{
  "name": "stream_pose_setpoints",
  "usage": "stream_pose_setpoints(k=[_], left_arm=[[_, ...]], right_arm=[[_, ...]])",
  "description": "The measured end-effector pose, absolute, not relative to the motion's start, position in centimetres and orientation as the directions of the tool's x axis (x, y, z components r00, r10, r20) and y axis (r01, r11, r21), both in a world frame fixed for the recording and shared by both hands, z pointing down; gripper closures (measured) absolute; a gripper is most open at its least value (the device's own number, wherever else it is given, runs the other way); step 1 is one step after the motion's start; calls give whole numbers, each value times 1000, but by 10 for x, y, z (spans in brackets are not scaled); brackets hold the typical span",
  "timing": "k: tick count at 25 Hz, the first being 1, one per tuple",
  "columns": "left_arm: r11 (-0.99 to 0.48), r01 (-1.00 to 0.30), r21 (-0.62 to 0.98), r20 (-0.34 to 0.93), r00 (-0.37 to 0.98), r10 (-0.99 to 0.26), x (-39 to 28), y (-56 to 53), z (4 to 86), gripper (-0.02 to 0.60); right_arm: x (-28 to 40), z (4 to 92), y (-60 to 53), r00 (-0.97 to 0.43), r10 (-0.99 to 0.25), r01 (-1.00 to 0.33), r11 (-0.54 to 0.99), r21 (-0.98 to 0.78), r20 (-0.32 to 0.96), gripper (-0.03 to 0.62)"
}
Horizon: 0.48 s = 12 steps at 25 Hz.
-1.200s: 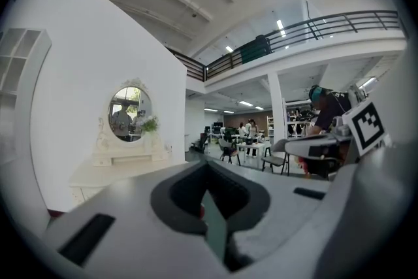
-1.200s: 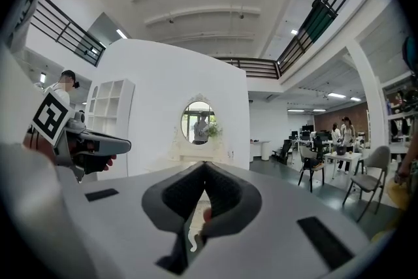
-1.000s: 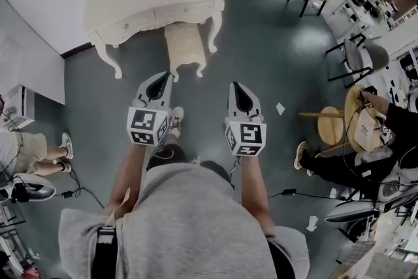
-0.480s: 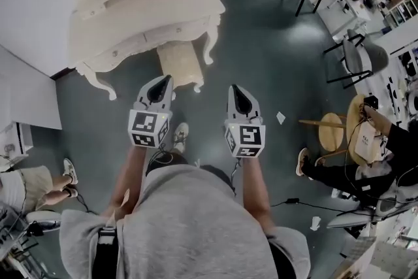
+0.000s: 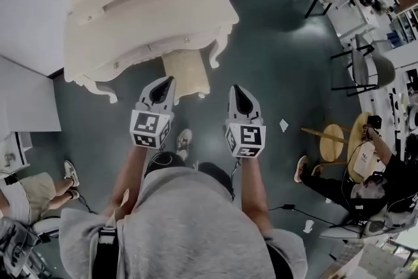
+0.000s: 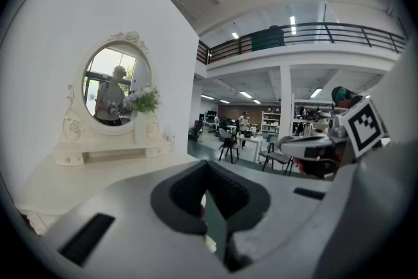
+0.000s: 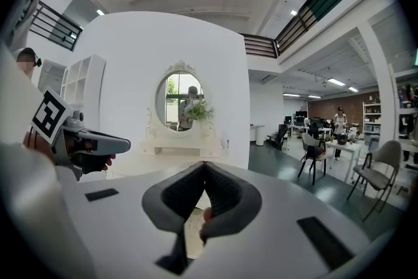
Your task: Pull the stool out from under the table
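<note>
Left claw (image 5: 168,82) and right claw (image 5: 236,89) clenched, empty; padded stool (image 5: 186,72) looks light, rigid: grip its near seat edge.

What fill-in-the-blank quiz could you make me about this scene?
The cream cushioned stool stands partly ____ the cream carved dressing table.
The left tongs and the right tongs are both ____, gripping nothing.
The table's white-framed mirror has an ____ shape.
Missing words: under; shut; oval.

Right claw (image 7: 204,168) closed, empty, white dressing table (image 7: 140,165), oval mirror (image 7: 179,103) ahead
</note>
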<state>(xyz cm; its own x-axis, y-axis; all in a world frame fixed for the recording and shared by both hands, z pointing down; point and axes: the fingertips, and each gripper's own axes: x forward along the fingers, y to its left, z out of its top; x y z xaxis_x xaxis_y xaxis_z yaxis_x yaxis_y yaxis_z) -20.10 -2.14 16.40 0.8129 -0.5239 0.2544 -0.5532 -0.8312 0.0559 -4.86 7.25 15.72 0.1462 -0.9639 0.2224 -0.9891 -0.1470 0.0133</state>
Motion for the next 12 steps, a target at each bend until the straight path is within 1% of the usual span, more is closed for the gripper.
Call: stream_pose_setpoints(k=[12], left_arm=[[-786, -606, 125, 349, 768, -537, -197, -94, 228, 581]], right_arm=[[-35, 211, -16, 76, -944, -996, -85, -13, 321, 580]])
